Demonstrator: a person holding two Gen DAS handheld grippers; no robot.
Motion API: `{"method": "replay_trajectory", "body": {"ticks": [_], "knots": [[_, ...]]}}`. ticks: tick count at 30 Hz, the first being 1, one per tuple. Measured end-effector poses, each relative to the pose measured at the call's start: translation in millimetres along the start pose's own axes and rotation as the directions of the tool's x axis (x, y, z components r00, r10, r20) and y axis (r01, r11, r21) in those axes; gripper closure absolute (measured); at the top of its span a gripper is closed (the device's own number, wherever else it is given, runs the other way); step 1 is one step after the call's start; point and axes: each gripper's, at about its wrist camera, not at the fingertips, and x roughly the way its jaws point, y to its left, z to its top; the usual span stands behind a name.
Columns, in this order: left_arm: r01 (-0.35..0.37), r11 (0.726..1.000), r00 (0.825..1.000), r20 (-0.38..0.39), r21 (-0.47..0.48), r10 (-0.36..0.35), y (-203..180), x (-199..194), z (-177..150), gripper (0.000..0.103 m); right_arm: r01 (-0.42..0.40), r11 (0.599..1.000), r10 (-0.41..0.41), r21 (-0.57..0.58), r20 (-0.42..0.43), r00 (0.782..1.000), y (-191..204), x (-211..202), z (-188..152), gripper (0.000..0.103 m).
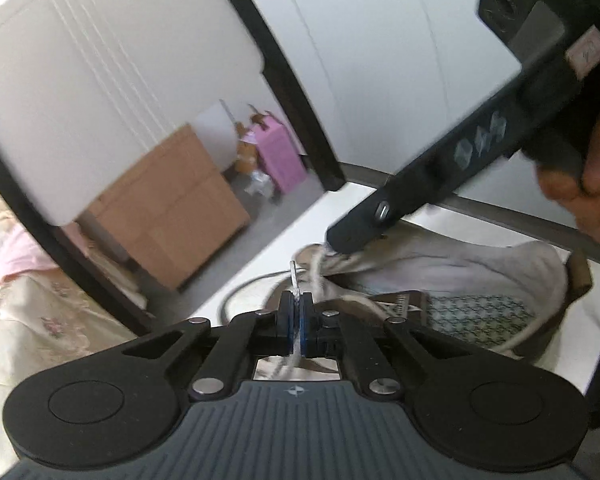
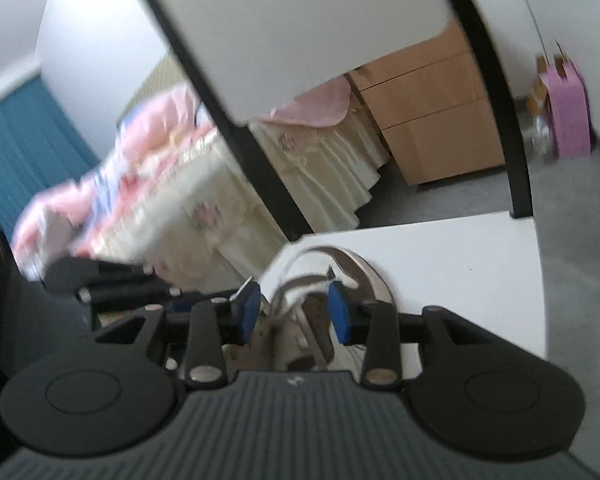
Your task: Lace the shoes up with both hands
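Note:
A beige shoe (image 1: pixel 460 276) lies on the white table (image 1: pixel 284 240), its patterned insole facing up. My left gripper (image 1: pixel 296 314) is shut on a white lace (image 1: pixel 295 284), and the clear tip of the lace sticks up above the blue pads. My right gripper (image 1: pixel 342 240) reaches in from the upper right, its tip at the shoe's tongue and laces. In the right wrist view that right gripper (image 2: pixel 294 310) is open over the shoe (image 2: pixel 312 332). Loose lace loops show behind the gap and neither pad presses on them. The left gripper (image 2: pixel 236 294) sits close by on the left.
A hand (image 1: pixel 592 184) holds the right gripper's handle. Black chair-frame bars (image 1: pixel 300 92) rise beyond the table's edge. Past them stand a bed (image 2: pixel 172 208) with a floral cover, a wooden drawer unit (image 2: pixel 436 120) and a pink box (image 2: pixel 568 116) on grey floor.

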Motion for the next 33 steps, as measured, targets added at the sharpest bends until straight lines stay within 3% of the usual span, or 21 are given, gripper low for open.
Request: {"method": "replay_trajectory", "body": {"ticks": [3,5,9,12,15,33], "knots": [[-0.016,0.999,1.0,-0.017,0.05,0.017,-7,7,0,0.1,0.067,0.993,-0.069,-0.098,-0.015,0.998,10,8,-6,0.087],[-0.019,0.998,1.0,-0.022,0.062,0.02,-10,9,2,0.1,0.061,0.996,-0.062,-0.071,-0.006,0.998,6,9,-7,0.089],[-0.038,0.993,0.999,-0.03,0.108,0.041,-26,7,1,0.1,-0.034,0.982,0.034,0.187,0.004,0.999,-28,9,-7,0.09],[-0.058,0.982,0.997,-0.035,0.179,0.066,-38,8,2,0.1,-0.112,0.93,0.109,0.349,0.029,0.994,-52,8,-12,0.09],[-0.047,0.982,0.997,-0.053,0.182,0.057,-41,16,4,0.1,-0.153,0.889,0.147,0.432,0.048,0.988,-60,7,-14,0.091],[-0.058,0.97,0.993,-0.09,0.236,0.081,-57,29,18,0.102,-0.186,0.844,0.173,0.502,0.072,0.982,-70,9,-14,0.091]]}}
